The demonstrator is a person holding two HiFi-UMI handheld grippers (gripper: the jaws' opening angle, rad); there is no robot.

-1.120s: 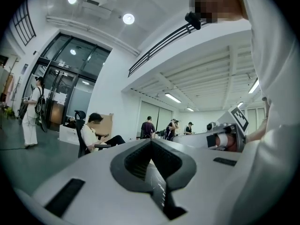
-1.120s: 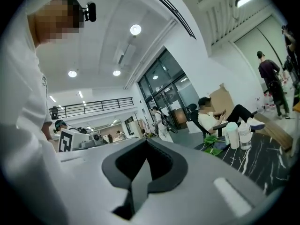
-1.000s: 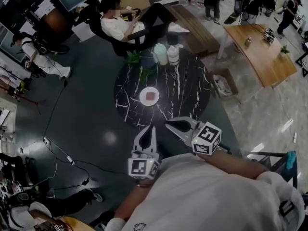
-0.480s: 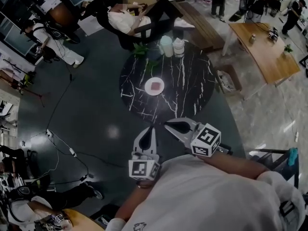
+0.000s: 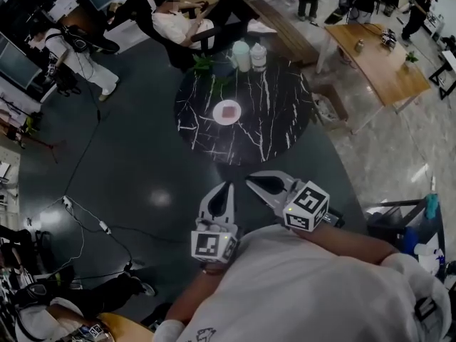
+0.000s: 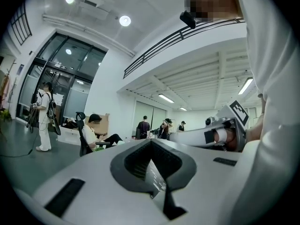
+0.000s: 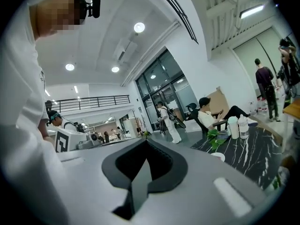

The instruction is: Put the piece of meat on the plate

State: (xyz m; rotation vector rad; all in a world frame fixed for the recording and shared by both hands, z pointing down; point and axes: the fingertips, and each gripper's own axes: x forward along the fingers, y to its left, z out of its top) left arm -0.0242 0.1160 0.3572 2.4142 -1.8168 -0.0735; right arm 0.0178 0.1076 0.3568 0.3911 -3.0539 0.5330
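Observation:
A reddish-brown piece of meat (image 5: 228, 110) lies on a small white plate (image 5: 218, 114) in the middle of a round black marble table (image 5: 271, 120), some way ahead of me. Both grippers are held level in front of my chest, short of the table's near edge. My left gripper (image 5: 227, 186) is shut with nothing in it; in the left gripper view its jaws (image 6: 151, 141) meet in a seam. My right gripper (image 5: 249, 179) is also shut and empty, as the right gripper view (image 7: 146, 142) shows. The plate's rim (image 7: 217, 156) shows there on the table.
Two pale jugs (image 5: 241, 55) (image 5: 258, 57) and a green plant (image 5: 203, 64) stand at the table's far edge. A person (image 5: 178, 27) sits just behind it. A wooden table (image 5: 377, 55) stands at the right. Cables (image 5: 85, 219) run across the dark floor at the left.
The table with the plate has slid upward and shrunk in the head view, so it lies farther from me. Both grippers keep their pose before my chest, still shut.

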